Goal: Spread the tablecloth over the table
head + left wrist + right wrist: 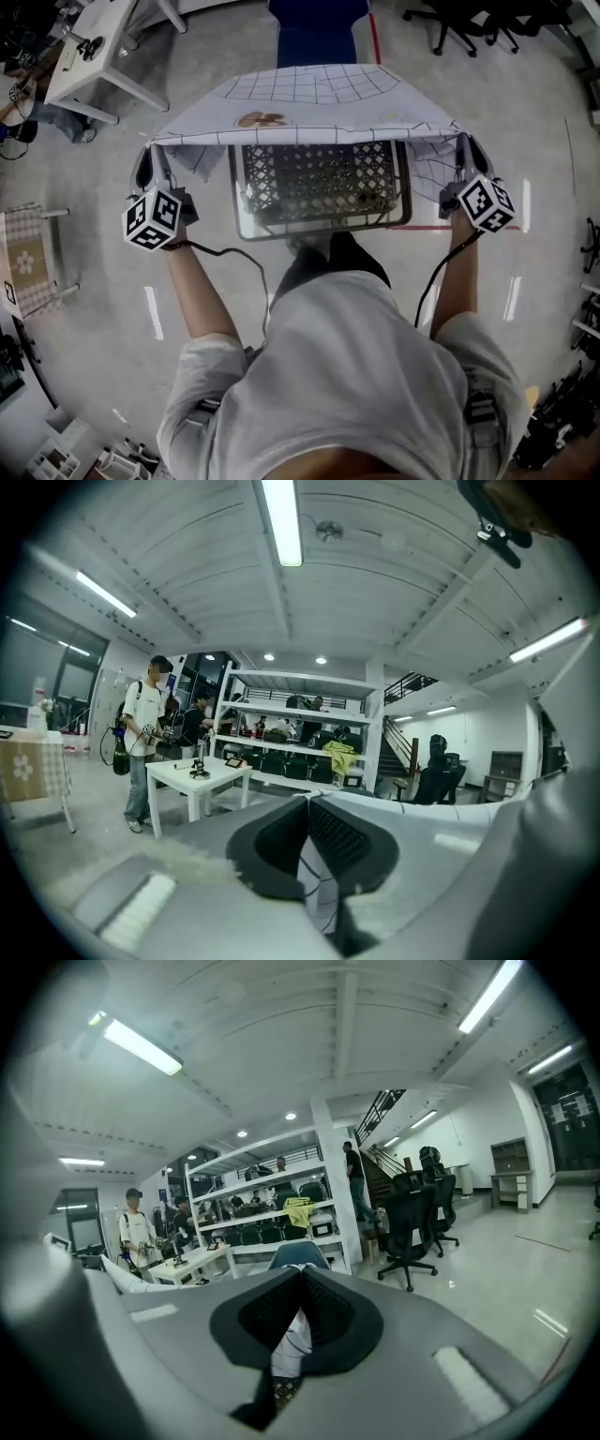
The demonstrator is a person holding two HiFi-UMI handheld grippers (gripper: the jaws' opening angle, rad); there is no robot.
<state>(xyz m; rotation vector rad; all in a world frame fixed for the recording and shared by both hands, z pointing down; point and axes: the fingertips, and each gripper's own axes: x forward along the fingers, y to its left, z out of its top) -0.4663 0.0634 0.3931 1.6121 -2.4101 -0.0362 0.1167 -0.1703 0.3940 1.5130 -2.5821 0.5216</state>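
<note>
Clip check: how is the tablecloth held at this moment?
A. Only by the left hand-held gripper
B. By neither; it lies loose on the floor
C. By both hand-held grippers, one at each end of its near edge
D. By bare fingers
C: the left hand-held gripper and the right hand-held gripper are each shut on white cloth, and the head view shows the tablecloth stretched between them.

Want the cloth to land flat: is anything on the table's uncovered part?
Possibly: a black lattice crate shows in the uncovered near part of the table, below the held edge of the white grid-patterned tablecloth. On or under the top, I cannot tell.
</note>
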